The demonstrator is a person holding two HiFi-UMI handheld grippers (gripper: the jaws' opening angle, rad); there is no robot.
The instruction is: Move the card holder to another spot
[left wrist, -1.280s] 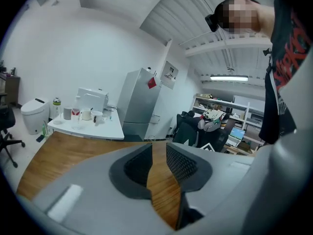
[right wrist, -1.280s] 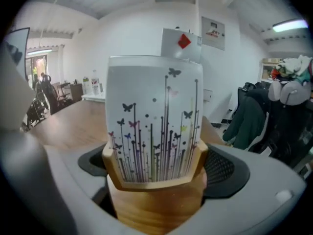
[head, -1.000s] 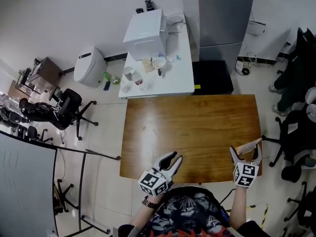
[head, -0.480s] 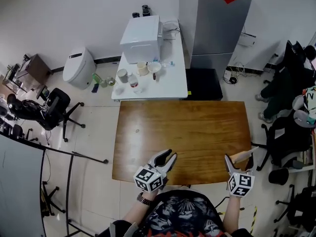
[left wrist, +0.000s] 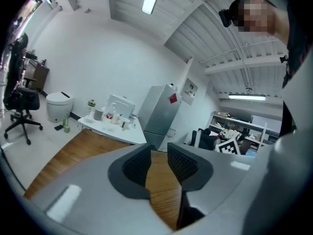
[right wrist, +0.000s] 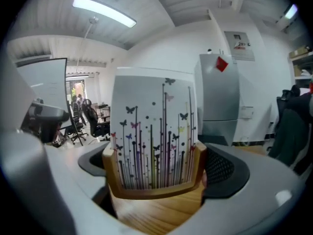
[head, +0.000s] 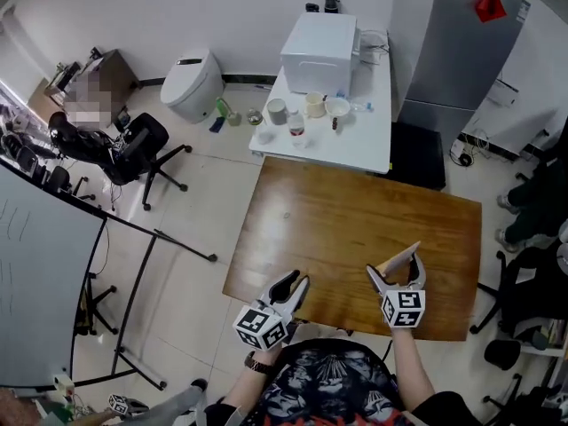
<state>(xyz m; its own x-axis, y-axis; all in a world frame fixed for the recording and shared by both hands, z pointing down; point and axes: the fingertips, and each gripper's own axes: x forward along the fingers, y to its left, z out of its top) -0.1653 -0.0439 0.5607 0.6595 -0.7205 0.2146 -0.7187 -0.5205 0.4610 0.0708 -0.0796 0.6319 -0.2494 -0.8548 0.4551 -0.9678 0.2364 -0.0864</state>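
Observation:
The card holder (right wrist: 154, 187) is a small wooden stand with a white card (right wrist: 154, 126) upright in it, printed with butterflies on thin stems. My right gripper (right wrist: 156, 168) is shut on the holder's two sides. In the head view it holds the card holder (head: 394, 263) just above the wooden table (head: 355, 220), near the front edge and right of the middle. My left gripper (head: 293, 286) hovers over the front edge further left. Its jaws stand almost together with nothing between them, and in the left gripper view (left wrist: 158, 155) only a thin strip of table shows through.
Beyond the wooden table stands a white side table (head: 359, 149) with several cups and a white box (head: 319, 43). A grey fridge (head: 457, 56) and a black cabinet (head: 417, 153) are at the back right. Office chairs (head: 142, 145) stand left and right, with a whiteboard (head: 44, 264) at the left.
My right gripper has carried the card holder left from the table's front right corner toward the middle of the front edge. The left gripper stays at the front edge. The head view has swung round.

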